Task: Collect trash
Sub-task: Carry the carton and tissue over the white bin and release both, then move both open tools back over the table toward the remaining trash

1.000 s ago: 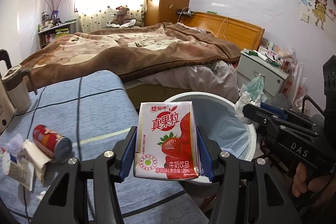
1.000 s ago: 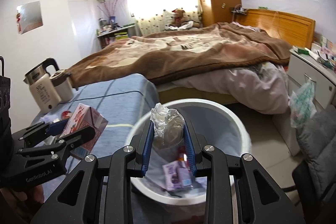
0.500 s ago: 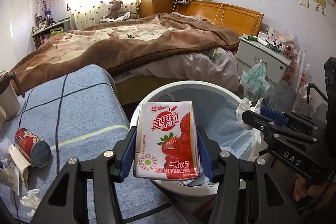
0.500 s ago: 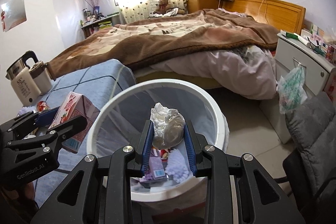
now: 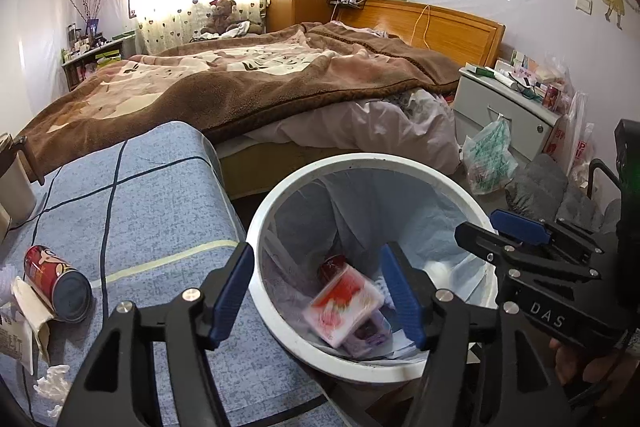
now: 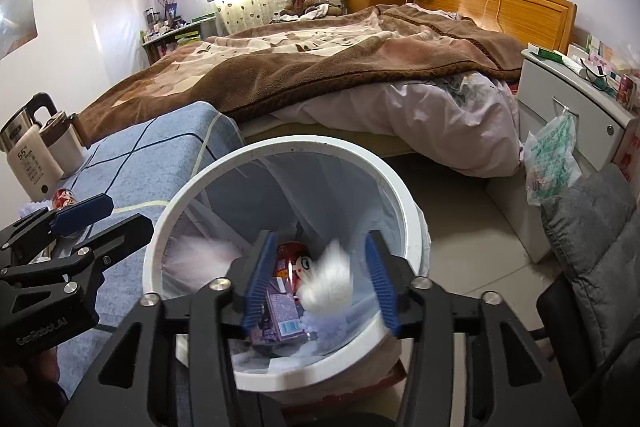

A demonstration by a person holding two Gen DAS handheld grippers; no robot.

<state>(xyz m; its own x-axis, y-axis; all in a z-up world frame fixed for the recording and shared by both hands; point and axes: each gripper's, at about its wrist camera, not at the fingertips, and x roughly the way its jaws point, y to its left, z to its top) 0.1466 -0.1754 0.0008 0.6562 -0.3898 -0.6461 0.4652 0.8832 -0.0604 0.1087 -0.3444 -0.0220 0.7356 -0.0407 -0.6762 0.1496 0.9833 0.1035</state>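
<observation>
Grippers — left and right, both spread wide and empty above the bin — so carton and tissue drop in, blurred mid-fall.

"DAS" on right claw; kettle apparently reads "55°".

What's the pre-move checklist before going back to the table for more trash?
1. Left gripper open, nothing held: ok.
2. Right gripper open, nothing held: ok.
3. Milk carton inside the bin: ok, blurred, not yet settled.
4. Tissue wad inside the bin: ok, blurred too.
5. Next targets on the table: red can on its side, paper scraps: ok.
6. Right gripper's path to them past the left: cannot tell.
</observation>
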